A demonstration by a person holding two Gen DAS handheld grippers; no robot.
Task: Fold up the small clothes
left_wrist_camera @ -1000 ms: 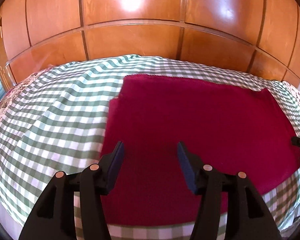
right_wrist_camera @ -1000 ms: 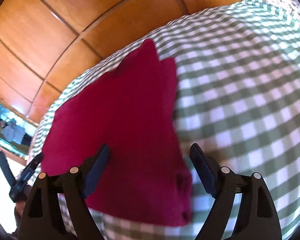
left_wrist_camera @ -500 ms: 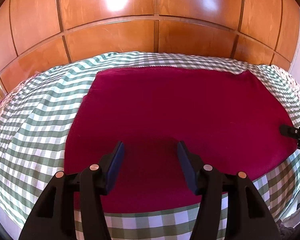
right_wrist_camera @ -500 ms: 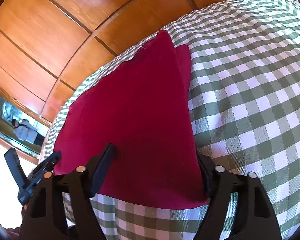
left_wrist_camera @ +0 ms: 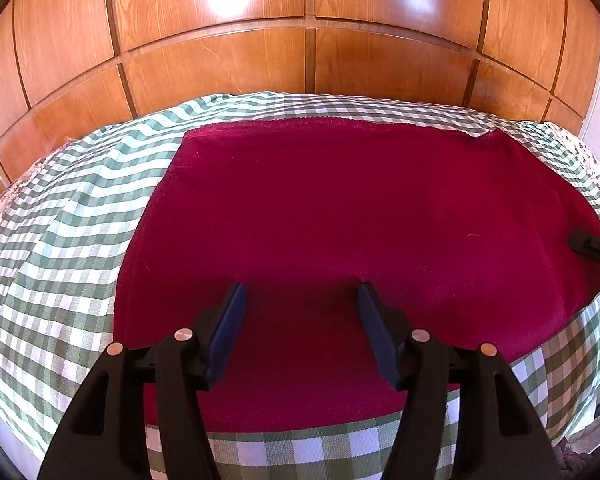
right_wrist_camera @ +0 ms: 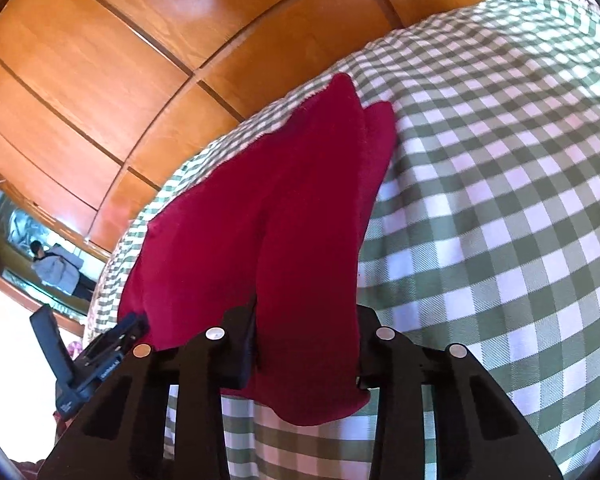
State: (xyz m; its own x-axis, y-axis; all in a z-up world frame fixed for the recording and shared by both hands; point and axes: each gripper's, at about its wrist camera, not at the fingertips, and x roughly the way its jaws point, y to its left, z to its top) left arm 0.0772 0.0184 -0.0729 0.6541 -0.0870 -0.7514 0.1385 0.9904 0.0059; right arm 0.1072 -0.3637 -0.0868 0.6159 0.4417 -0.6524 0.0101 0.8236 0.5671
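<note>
The right claw is closing, its jaws narrowing around a raised fold at the near right edge of the crimson cloth, which is bunching between them. The left claw is opening, hovering with nothing between its jaws over the cloth's near edge. The cloth is lying spread on a green-checked bedcover, before wooden panelling.
</note>
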